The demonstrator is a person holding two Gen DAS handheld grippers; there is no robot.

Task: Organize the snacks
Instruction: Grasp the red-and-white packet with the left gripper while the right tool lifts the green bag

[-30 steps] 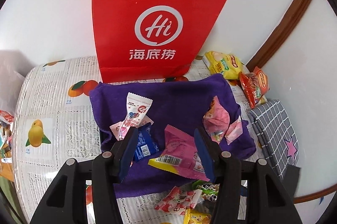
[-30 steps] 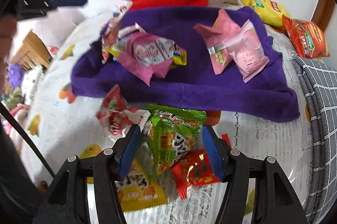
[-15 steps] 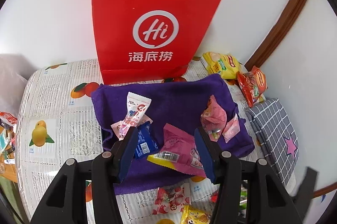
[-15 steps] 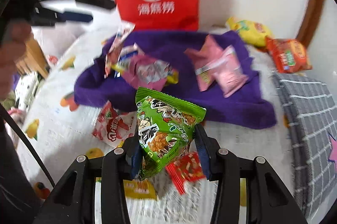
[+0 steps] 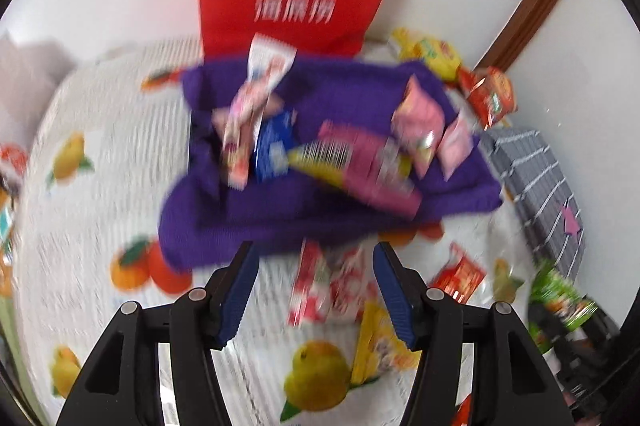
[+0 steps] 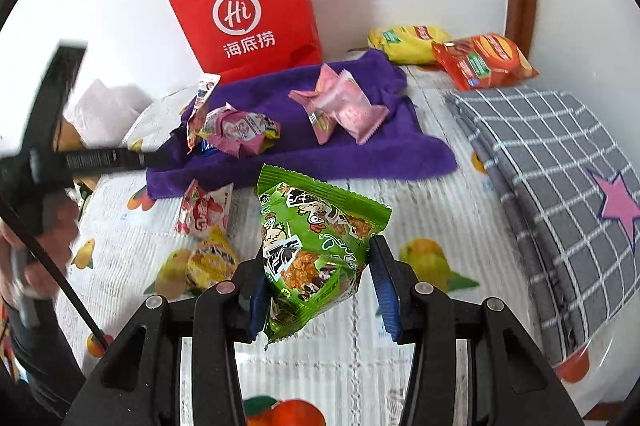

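Since a second ago, the right gripper [image 6: 316, 290] has closed on the green snack packet [image 6: 316, 246] and lifted it off the table; the left gripper [image 5: 314, 294] has pulled back from above the purple towel [image 5: 320, 209] to the bare tablecloth in front of it, and its view is now blurred with motion.

The right gripper's blue-padded fingers pinch the lower part of the green packet from both sides, so the packet stands tilted and clear of the tablecloth [image 6: 420, 209]. Held that way, it looks ready to be carried over to the purple towel [image 6: 360, 161] ahead, which seems to be the collecting spot: several pink packets [image 6: 344, 105] and a pink-and-yellow one [image 6: 240, 129] already lie on it.

The left gripper's fingers are spread wide with nothing between them. Just beyond its fingertips a red-and-white packet [image 5: 332, 286] lies on the cloth, with a yellow packet [image 5: 380, 342] beside it, probably the next to be picked up.

Farther out, a red paper bag [image 6: 248, 9] stands against the wall behind the towel. A yellow chip bag [image 6: 404, 41] and an orange chip bag [image 6: 484, 61] rest by the wall to the right, near a grey checked cushion [image 6: 560, 177].
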